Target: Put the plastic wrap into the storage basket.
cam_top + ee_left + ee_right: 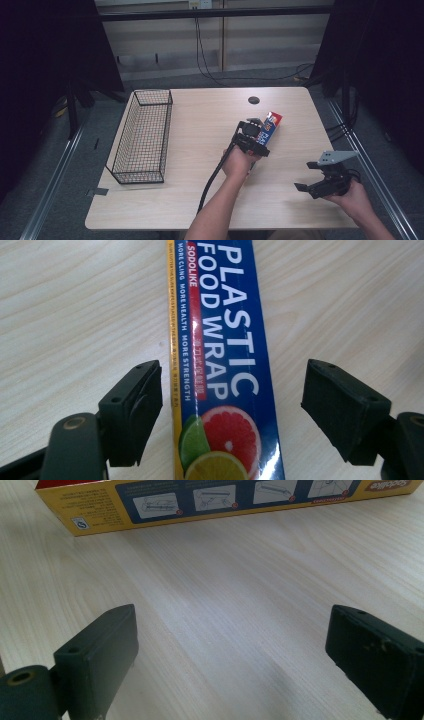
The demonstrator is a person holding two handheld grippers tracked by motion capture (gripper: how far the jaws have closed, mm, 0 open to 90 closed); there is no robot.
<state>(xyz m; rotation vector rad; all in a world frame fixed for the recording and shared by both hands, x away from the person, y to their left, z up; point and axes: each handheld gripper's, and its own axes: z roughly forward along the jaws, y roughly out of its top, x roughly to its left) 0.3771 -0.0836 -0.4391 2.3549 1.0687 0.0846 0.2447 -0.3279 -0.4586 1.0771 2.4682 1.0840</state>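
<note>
A long blue box of plastic food wrap (pixel 270 127) lies flat near the middle right of the table. In the left gripper view the box (pixel 222 355) shows white lettering and citrus pictures. My left gripper (pixel 252 134) hovers over its near end, open, a jaw on each side of the box (pixel 230 410) with gaps to both. My right gripper (pixel 320 181) is held open low over bare wood near the table's right front corner. Its view (pixel 230 655) faces the box's yellow side panel (pixel 220 500) farther off.
A black wire basket (pixel 142 135) stands along the table's left side. A round cable hole (pixel 253 100) sits at the back of the table. A black cable (pixel 215 175) trails from the left gripper toward the front edge.
</note>
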